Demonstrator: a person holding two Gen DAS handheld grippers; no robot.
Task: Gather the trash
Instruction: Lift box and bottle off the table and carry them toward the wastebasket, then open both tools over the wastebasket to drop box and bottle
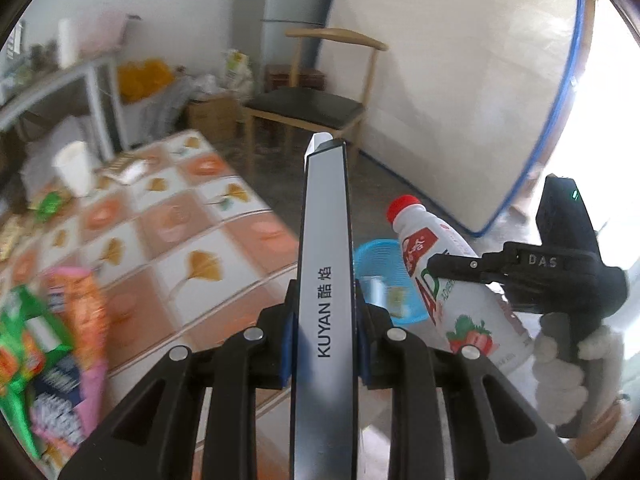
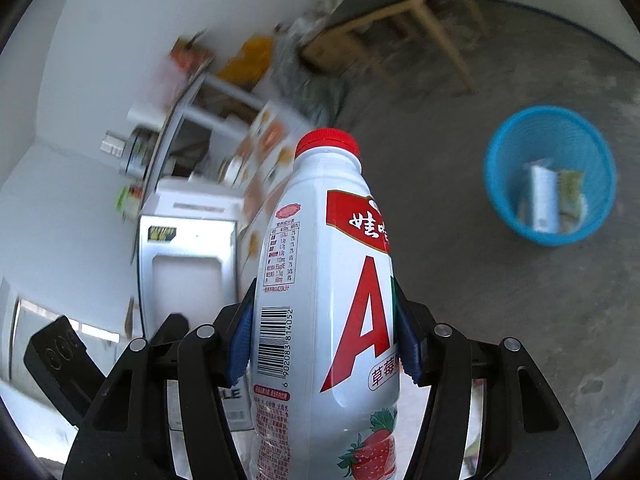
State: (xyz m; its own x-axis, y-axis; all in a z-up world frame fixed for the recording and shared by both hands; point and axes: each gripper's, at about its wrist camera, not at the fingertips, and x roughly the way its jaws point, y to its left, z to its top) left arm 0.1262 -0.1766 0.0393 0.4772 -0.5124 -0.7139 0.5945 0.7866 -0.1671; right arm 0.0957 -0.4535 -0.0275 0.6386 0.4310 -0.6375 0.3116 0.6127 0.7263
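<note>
My left gripper (image 1: 325, 344) is shut on a long, flat grey box (image 1: 326, 248) printed KUYAN, which stands edge-on between the blue pads. My right gripper (image 2: 324, 344) is shut on a white strawberry-drink bottle (image 2: 320, 264) with a red cap, held upright. In the left wrist view the same bottle (image 1: 452, 280) and the right gripper (image 1: 464, 268) hang to the right of the box, with a gloved hand (image 1: 568, 368) below. A blue mesh bin (image 2: 550, 176) stands on the floor ahead and to the right; a carton and a wrapper lie in it. The bin (image 1: 378, 276) peeks out behind the box.
A table with an orange leaf-patterned cloth (image 1: 192, 248) lies to the left, bearing snack wrappers (image 1: 52, 340) and a white paper cup (image 1: 74, 168). A wooden chair (image 1: 316, 104) stands behind it on the grey floor. A big white mattress with blue trim (image 1: 460, 80) leans at the right.
</note>
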